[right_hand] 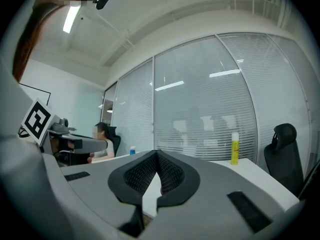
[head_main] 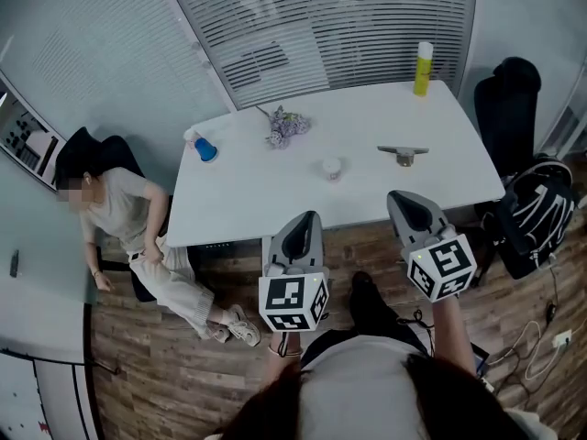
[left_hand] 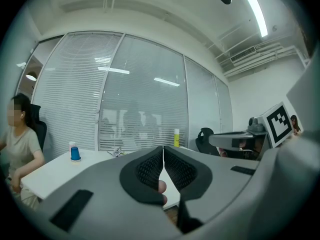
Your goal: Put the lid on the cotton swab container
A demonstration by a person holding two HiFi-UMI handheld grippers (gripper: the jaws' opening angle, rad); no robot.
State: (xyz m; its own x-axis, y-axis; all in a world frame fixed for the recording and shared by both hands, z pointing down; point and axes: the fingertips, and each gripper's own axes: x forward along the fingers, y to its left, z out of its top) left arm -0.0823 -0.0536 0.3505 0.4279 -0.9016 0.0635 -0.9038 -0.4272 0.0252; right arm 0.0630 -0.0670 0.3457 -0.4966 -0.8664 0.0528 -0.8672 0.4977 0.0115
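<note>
Container: a small, pale, round pot (head_main: 331,168), upright near the middle of the tabletop (head_main: 367,200), standing alone with nothing touching it.
Lid: I can't pick it out for certain. A flat grey piece (head_main: 403,154) lies to the pot's right, well apart from it, and may be the lid. The pot is too small to tell whether its top is open.
Handling: the pot looks like light, thin plastic, stiff enough but easy to tip or push across the smooth tabletop. A lid of that kind would be slick and shallow.
Where to hold: take the lid by its rim, across its width. Pinch the pot low on its wall to steady it while the lid goes on.
Left tongs (head_main: 304,220): closed tip to tip and empty, pointing level, short of the tabletop's near edge.
Right tongs (head_main: 406,202): also closed and empty, level, beside the left pair.
Further off: blue cup (head_main: 204,148) at the left edge, a sprig of flowers (head_main: 286,125) behind the pot, a yellow bottle (head_main: 423,68) at the far corner.
Room: a seated person (head_main: 119,209) left of the tabletop and a backpack (head_main: 532,223) on the floor to the right.
</note>
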